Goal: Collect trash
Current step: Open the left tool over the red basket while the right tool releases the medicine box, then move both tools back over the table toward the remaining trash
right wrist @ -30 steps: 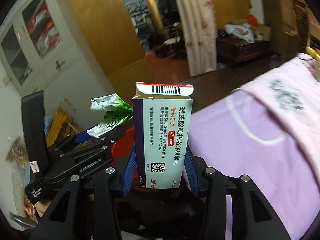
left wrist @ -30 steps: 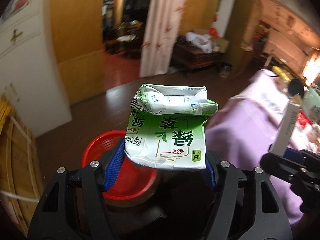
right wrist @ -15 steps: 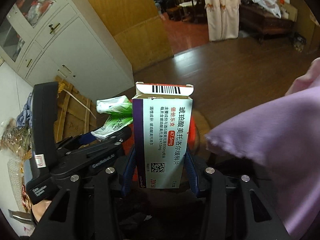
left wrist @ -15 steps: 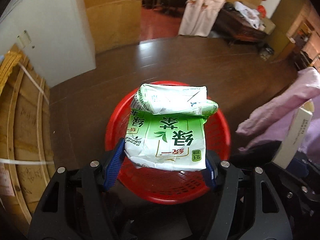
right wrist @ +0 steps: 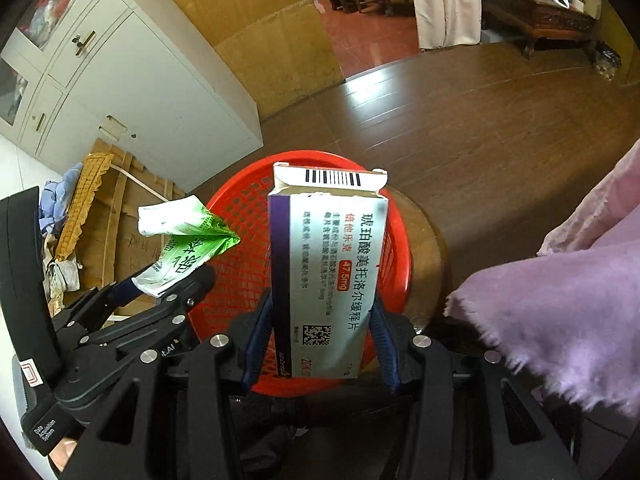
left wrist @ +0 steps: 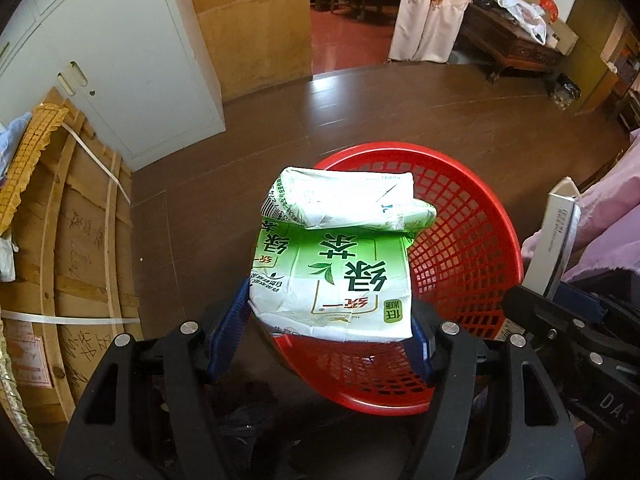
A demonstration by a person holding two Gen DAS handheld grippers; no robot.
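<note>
Both cartons [left wrist: 332, 280] in grippers [left wrist: 330, 344], above basket [left wrist: 472, 248]

My crumpled green tea carton [left wrist: 332, 276], its top folded over, hung tilted over the red mesh basket [left wrist: 472, 264] at its nine o'clock rim. My white medicine box [right wrist: 326, 276] stood upright above the basket's centre, barcode flap open at twelve o'clock.

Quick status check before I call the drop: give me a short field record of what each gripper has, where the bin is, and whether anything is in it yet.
left gripper: shut on green tea carton, crumpled, above the basket
right gripper: shut on medicine box, upright, top flap open, above the basket
bin: red mesh basket on dark wood floor
basket contents: none visible; part hidden by the held items
beside basket: pink cloth to the right
released: nothing yet
</note>
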